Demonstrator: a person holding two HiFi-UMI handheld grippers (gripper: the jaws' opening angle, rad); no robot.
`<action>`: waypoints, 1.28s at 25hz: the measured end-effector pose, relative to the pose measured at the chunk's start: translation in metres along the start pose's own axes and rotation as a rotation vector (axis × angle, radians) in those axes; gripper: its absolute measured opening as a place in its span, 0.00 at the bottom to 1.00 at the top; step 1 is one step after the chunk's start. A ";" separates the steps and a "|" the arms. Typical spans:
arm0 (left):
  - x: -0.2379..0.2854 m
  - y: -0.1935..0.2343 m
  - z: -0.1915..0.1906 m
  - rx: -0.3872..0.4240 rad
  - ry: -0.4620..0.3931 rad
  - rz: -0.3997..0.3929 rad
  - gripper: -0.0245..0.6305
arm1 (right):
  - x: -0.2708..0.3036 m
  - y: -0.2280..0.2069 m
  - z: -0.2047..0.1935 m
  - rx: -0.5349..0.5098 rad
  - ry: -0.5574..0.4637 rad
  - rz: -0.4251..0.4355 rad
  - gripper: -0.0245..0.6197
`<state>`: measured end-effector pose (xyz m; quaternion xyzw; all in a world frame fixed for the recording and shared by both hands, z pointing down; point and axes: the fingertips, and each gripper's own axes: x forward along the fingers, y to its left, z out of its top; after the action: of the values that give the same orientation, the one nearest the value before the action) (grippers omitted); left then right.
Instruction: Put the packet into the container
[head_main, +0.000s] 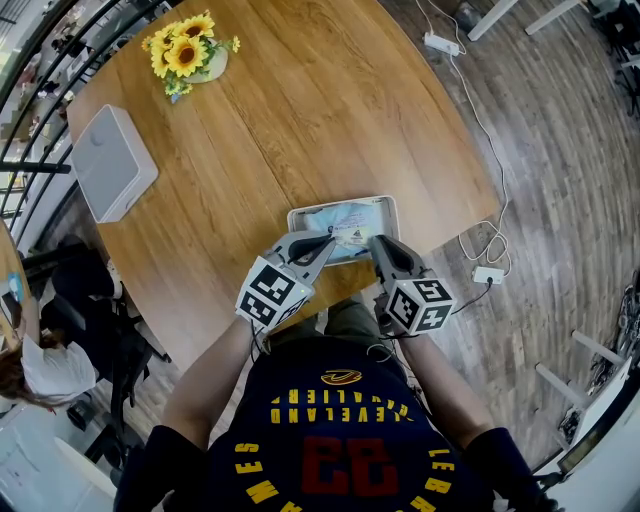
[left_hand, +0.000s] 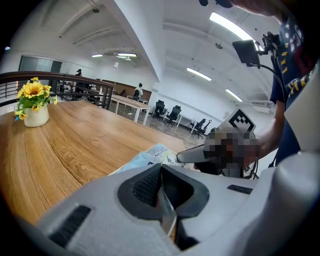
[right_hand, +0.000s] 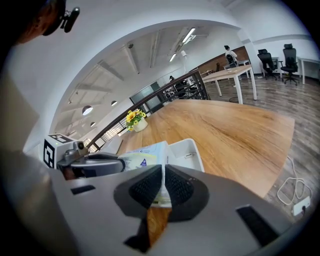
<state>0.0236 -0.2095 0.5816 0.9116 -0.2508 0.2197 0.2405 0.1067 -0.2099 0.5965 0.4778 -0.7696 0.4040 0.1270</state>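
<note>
Left gripper (left_hand: 161, 187) pinches the packet's (head_main: 335, 222) near edge, jaws closed. Right gripper (right_hand: 163, 182) clamps it likewise, container (head_main: 392, 212) just ahead.

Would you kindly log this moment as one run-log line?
left claw: shut on packet | right claw: shut on packet | packet: over container | release: pending

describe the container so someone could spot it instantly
On the wooden table, at the edge nearest the person, sits the container, a shallow white tray. Unlike the closed grey box further left, it is open, with a pale blue packet over it.
</note>
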 end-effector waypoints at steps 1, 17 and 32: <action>0.000 0.000 -0.001 0.001 0.003 0.000 0.05 | 0.001 0.000 -0.001 0.000 0.004 0.000 0.08; 0.007 0.004 -0.013 0.003 0.053 0.023 0.05 | 0.005 -0.005 -0.008 -0.006 0.031 -0.011 0.08; 0.010 0.005 -0.019 0.011 0.122 0.079 0.05 | 0.005 -0.004 -0.009 -0.019 0.031 -0.022 0.08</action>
<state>0.0232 -0.2066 0.6038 0.8872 -0.2701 0.2858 0.2413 0.1056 -0.2070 0.6067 0.4789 -0.7659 0.4027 0.1478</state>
